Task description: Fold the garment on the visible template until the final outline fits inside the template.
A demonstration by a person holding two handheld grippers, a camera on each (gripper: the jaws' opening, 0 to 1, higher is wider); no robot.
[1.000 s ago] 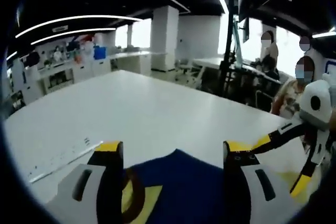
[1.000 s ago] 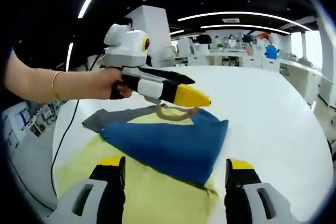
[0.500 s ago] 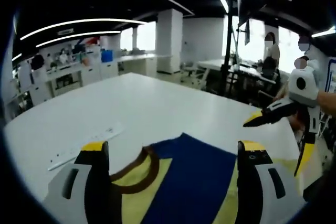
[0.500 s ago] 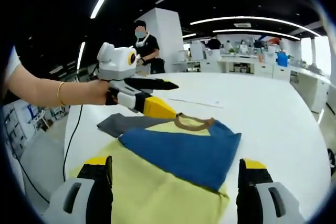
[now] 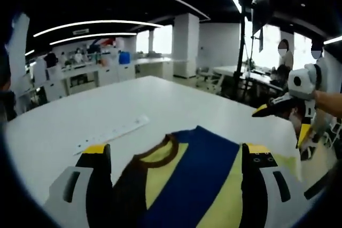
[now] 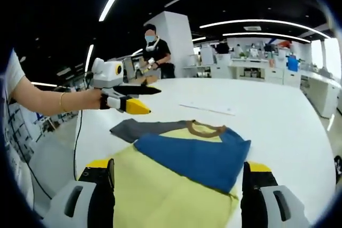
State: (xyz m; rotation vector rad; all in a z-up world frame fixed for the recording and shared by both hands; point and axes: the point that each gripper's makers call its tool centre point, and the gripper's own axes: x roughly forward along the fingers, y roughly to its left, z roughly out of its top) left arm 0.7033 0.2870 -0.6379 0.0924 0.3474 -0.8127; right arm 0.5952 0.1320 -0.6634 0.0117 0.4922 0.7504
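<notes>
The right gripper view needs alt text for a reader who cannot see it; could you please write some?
A partly folded yellow, blue and grey T-shirt with a brown collar lies on a large white table. The right gripper, open and empty, frames it from below. At left, a hand holds the left gripper above the table, apart from the shirt.

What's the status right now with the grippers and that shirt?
Left gripper open, off the cloth. Right gripper open, empty. Shirt folded on yellow template, grey sleeve sticking out. White strip lies beyond, not blocking.
</notes>
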